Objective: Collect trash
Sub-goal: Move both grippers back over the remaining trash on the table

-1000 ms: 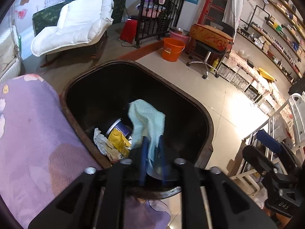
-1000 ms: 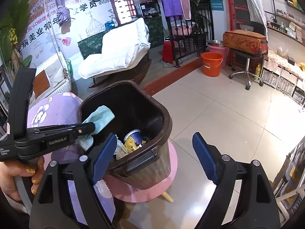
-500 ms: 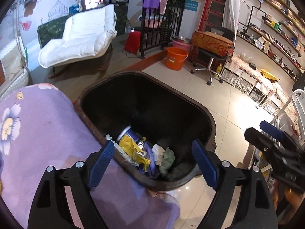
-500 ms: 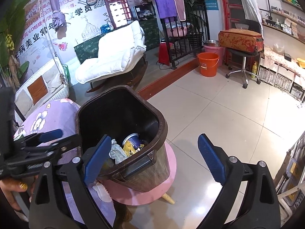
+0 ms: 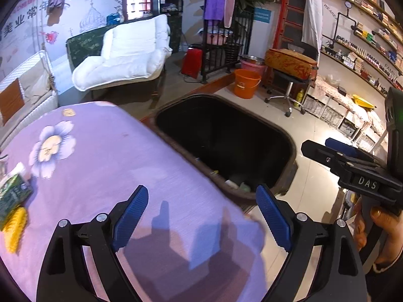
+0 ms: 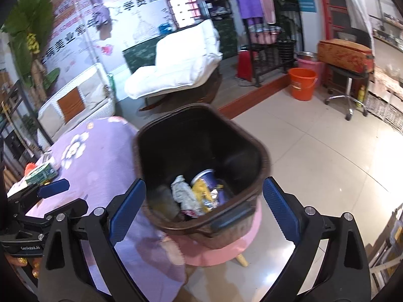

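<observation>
The left tongs (image 5: pixel 201 216) hang over the purple flowered cloth of the worktop (image 5: pixel 105 156), jaws opening wide with nothing between them. The left wrist view alone shows a green packet (image 5: pixel 12 196) and a yellow knitted piece (image 5: pixel 15 229) lying at nine o'clock on that cloth. It looks into the dark brown bin (image 5: pixel 287 141) at one o'clock, mostly black inside, with only a few pale scraps showing at its near rim. At three o'clock the right tongs (image 5: pixel 327 148) show from the side, held by a hand (image 5: pixel 377 226).

The right wrist view gives what the first hides: the bin (image 6: pixel 262 151) stands on a pink stool (image 6: pixel 241 244), touching the worktop's edge, and the trash inside is plain to see, with a crumpled white paper (image 6: pixel 183 193), a yellow wrapper (image 6: pixel 201 191) and a blue-and-white cup (image 6: pixel 206 176) lying together on the bottom. The right tongs (image 6: pixel 204 206) are spread wide and empty, the bin's near rim seen between their blue pads. The left tongs (image 6: pixel 54 185) appear at nine o'clock.

Farther off, at twelve o'clock, a white cushioned lounge chair (image 6: pixel 181 68) stands before a wall with posters. At two o'clock an orange bucket (image 6: pixel 302 83) sits on the pale tiled floor (image 6: pixel 314 151), beside a rolling stool (image 6: pixel 347 85) carrying a patterned orange case. Shelves (image 5: pixel 365 25) of small goods line the wall in the left view.
</observation>
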Motion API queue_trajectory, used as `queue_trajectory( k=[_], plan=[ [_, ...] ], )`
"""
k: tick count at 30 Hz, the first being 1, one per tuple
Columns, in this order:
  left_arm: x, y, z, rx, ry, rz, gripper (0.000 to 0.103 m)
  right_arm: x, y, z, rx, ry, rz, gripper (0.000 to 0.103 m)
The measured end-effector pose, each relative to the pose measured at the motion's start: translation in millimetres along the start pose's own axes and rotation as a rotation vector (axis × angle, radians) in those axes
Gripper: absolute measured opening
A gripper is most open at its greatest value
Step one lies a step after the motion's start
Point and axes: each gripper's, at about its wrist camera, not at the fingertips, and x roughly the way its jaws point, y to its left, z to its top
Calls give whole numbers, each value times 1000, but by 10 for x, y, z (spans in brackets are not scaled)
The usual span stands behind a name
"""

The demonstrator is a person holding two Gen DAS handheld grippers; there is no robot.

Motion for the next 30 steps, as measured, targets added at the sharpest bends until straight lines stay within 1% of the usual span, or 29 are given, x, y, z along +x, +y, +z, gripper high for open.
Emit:
queue_trajectory(
  k=[3, 6, 8, 12, 14, 15, 16, 18, 21, 24, 26, 27, 29, 30],
  plan=[
    [-67, 152, -26, 10, 21, 3, 87, 24, 147, -14, -27, 9, 36, 93],
    [-135, 432, -40, 11, 53, 1, 86, 42, 304, -38, -53, 24, 72, 93],
    [-201, 637, -59, 10, 70, 23, 86, 51, 406, -57, -68, 32, 92, 93],
    [-349, 1131, -50, 8, 96, 108, 87, 78, 591, -82, -95, 49, 137, 93],
    [-403, 1371, -29, 6, 111, 150, 87, 96, 717, -101, -110, 63, 175, 93],
    [-424, 1522, -11, 8, 122, 193, 87, 110, 789, -100, -122, 71, 195, 93],
    [-441, 1611, -12, 9, 133, 218, 87, 119, 850, -112, -134, 78, 211, 93],
    [-437, 1834, 16, 9, 167, 262, 87, 155, 1036, -134, -167, 100, 258, 93],
    [-386, 2142, 50, 4, 233, 299, 87, 188, 1329, -169, -208, 119, 313, 93],
    [-288, 2373, 61, 14, 302, 303, 87, 195, 1678, -223, -265, 133, 375, 93],
    [-214, 2501, 40, 25, 347, 306, 86, 191, 1842, -251, -294, 142, 404, 93],
    [-175, 2559, 21, 28, 371, 300, 84, 187, 1939, -274, -309, 148, 423, 93],
    [-122, 2674, -32, 24, 408, 289, 75, 193, 2086, -312, -332, 159, 446, 93],
    [-82, 2726, -45, 21, 424, 284, 72, 196, 2147, -324, -341, 163, 454, 93]
  ],
)
